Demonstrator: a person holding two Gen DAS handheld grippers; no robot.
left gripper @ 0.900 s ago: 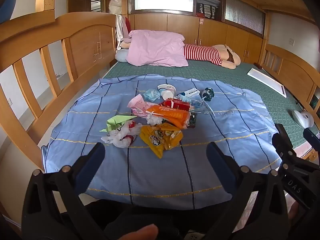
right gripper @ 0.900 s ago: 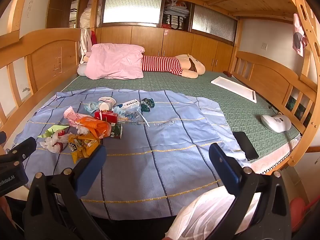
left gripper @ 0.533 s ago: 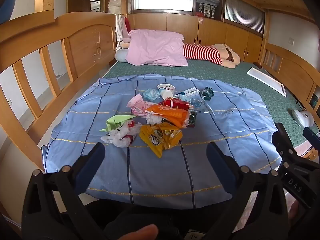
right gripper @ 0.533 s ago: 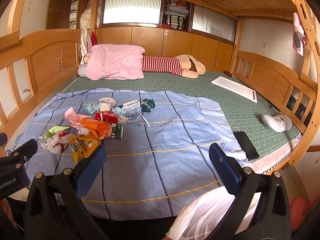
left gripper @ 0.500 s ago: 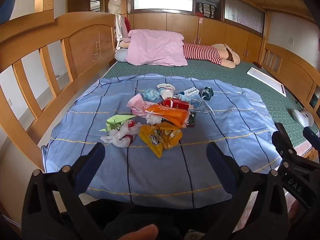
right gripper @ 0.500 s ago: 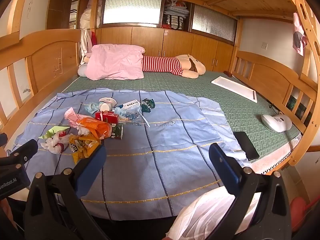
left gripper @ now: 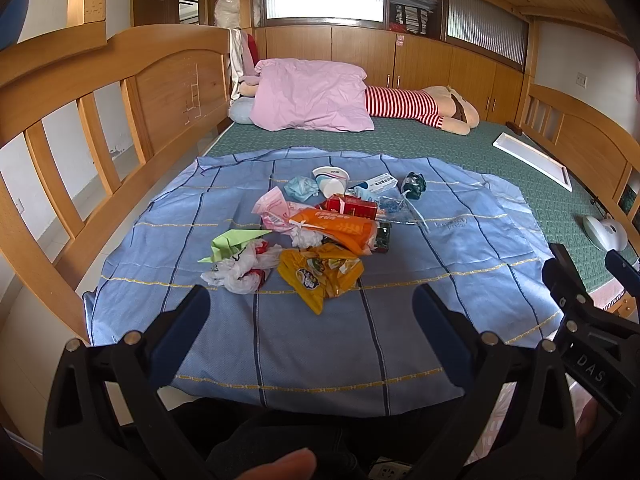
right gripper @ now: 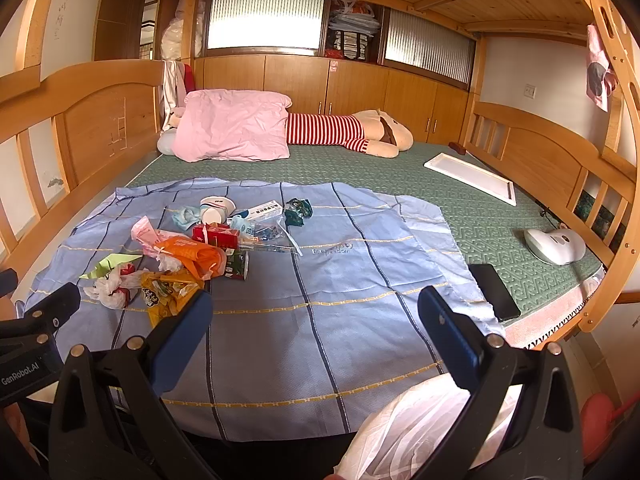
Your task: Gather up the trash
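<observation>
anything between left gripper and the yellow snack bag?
Nothing: only bare blue cloth between the open left gripper and the yellow snack bag, per left wrist view.

Trash pile (right gripper: 188,248) is seen near the left edge of the blue sheet (right gripper: 340,300). Right gripper (right gripper: 312,312) is held wide apart over the sheet's near edge, nothing between. Phone (right gripper: 494,292) is noted at the sheet's right edge.

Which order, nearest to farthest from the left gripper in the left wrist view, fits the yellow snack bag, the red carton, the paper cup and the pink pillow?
From the left gripper:
1. Yellow snack bag, front of the pile.
2. Red carton, mid-pile.
3. Paper cup, back of the pile.
4. Pink pillow, far end of the bed.
</observation>
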